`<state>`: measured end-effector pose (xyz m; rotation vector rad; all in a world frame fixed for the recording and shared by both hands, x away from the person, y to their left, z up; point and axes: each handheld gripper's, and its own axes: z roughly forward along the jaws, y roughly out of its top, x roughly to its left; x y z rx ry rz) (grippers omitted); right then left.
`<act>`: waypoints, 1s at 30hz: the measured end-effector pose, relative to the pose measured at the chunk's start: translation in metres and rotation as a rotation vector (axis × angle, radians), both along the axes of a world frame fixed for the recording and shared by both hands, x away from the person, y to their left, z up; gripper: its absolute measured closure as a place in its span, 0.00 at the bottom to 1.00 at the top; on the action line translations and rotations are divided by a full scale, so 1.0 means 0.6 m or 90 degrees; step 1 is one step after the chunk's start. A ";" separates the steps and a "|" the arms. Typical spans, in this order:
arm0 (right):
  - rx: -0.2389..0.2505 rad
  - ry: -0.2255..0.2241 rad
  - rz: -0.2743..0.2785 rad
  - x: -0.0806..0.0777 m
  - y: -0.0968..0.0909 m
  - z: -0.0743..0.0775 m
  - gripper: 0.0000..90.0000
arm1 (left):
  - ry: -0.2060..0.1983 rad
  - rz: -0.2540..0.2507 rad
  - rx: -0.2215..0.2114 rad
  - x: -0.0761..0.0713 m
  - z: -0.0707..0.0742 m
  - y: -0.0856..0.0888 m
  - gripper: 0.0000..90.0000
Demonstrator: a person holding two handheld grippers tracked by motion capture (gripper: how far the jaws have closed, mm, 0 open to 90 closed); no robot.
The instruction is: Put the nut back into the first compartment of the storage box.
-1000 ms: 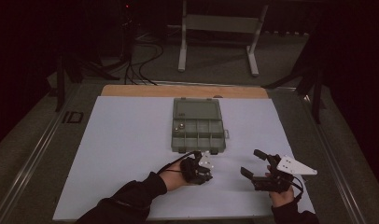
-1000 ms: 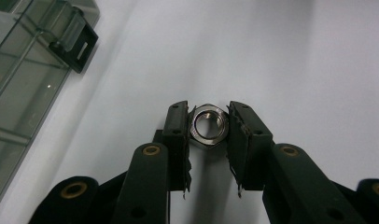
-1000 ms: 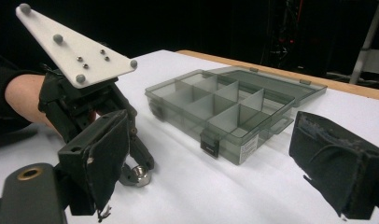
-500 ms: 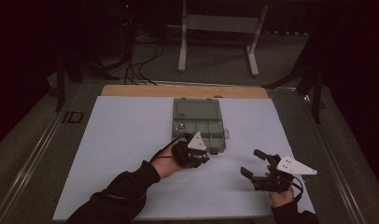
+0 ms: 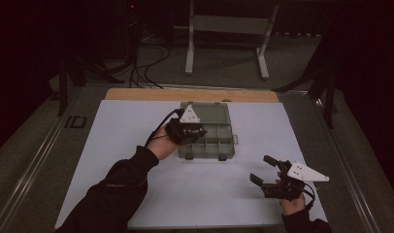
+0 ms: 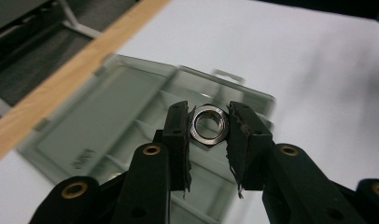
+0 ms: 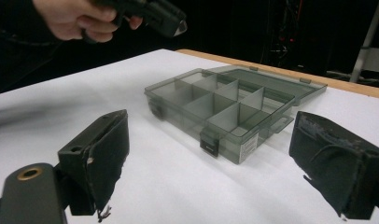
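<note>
Left gripper (image 6: 210,128) held above the grey translucent plastic compartment box (image 5: 212,138), at its left part in the high view, with the open lid (image 5: 210,112) lying flat behind toward the wooden edge strip (image 5: 190,94). Fingers (image 6: 177,140) pinching a small silver metal hexagonal nut (image 6: 208,126), one flat side against each pad, the round hole facing the camera. Nut lifted in the air over the box, not touching any compartment. Exact compartment under it impossible to tell.

Box resting on the white sheet (image 5: 127,145) that covers the counter, near the middle, with thin dividers (image 7: 225,105) forming several open cells. A small latch (image 7: 209,142) visible on the front wall in the right gripper view.

Right gripper (image 5: 263,172) held low near the front right corner of the white sheet, well apart from the box. Fingers (image 7: 101,154) spread wide, nothing between them, pads worn and frayed at the edges. Grey three-cornered plate (image 5: 306,172) on top, pointing to the right.

Left hand (image 7: 85,18) seen in the right gripper view, high above the sheet, wrapped around its gripper.
</note>
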<state>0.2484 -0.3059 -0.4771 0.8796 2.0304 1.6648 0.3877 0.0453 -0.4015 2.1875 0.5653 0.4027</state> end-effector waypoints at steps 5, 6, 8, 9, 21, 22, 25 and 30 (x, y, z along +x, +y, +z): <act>0.000 0.001 0.001 0.000 0.000 0.000 0.13 | 0.003 0.041 -0.005 0.031 -0.001 0.012 0.77; 0.000 0.001 0.001 0.000 0.000 0.000 0.13 | 0.006 0.051 -0.007 0.037 -0.004 0.015 0.77; 0.000 0.002 0.001 0.000 0.000 0.000 0.13 | 0.006 0.072 0.000 0.048 -0.012 0.020 0.77; 0.000 0.001 0.002 0.000 0.000 0.000 0.13 | 0.010 0.081 0.000 0.054 -0.018 0.022 0.77; 0.000 0.005 0.002 0.000 0.000 -0.001 0.13 | 0.083 0.122 0.036 0.085 -0.099 0.031 0.77; -0.002 0.006 0.003 0.001 0.000 -0.001 0.13 | 0.092 0.122 0.039 0.086 -0.105 0.029 0.77; -0.004 0.005 0.002 0.000 0.000 -0.001 0.13 | 0.104 0.131 0.043 0.087 -0.115 0.026 0.77; -0.003 0.007 0.000 0.001 -0.001 -0.002 0.13 | 0.119 0.138 0.044 0.082 -0.122 0.023 0.76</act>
